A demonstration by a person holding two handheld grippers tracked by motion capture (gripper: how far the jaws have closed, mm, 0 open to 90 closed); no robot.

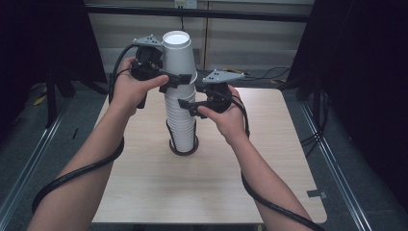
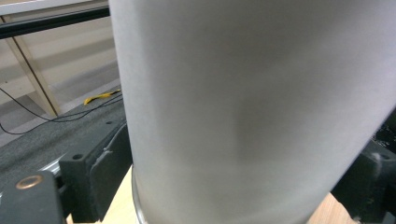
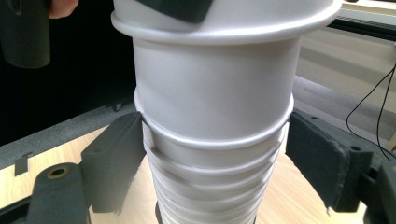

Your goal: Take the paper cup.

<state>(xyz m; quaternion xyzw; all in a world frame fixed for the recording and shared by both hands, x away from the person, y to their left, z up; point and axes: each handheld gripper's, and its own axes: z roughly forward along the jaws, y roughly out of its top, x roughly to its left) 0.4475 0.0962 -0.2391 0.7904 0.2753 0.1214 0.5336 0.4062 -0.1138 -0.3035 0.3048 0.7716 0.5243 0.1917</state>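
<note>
A: Left tool (image 1: 174,79) up top, jaws either side of the top cup (image 1: 179,54), upside down, highest on the stack. Left gripper view: both pads against its wall, so clamped on it. Looks lifted partway, rim sits loose over the next one.

B: Right tool (image 1: 188,107)?

A: Lower, mid stack (image 1: 182,126). Right gripper view: left pad touches the rims, right pad (image 3: 322,156) stands just off. Straddling, not squeezing. Calling it apart.

B: Where's the stack?

A: Upright, middle of the surface (image 1: 144,183), slightly far of centre, base inside a dark ring (image 1: 183,150).

B: Step in hand?

A: Peeling off the top cup, I'd say. To do it well: pull straight up along the stack's axis, no tilt, grip light so the paper wall doesn't crush. Right tool should close enough to pin the lower cups, or two lift together and the column tips.
</note>
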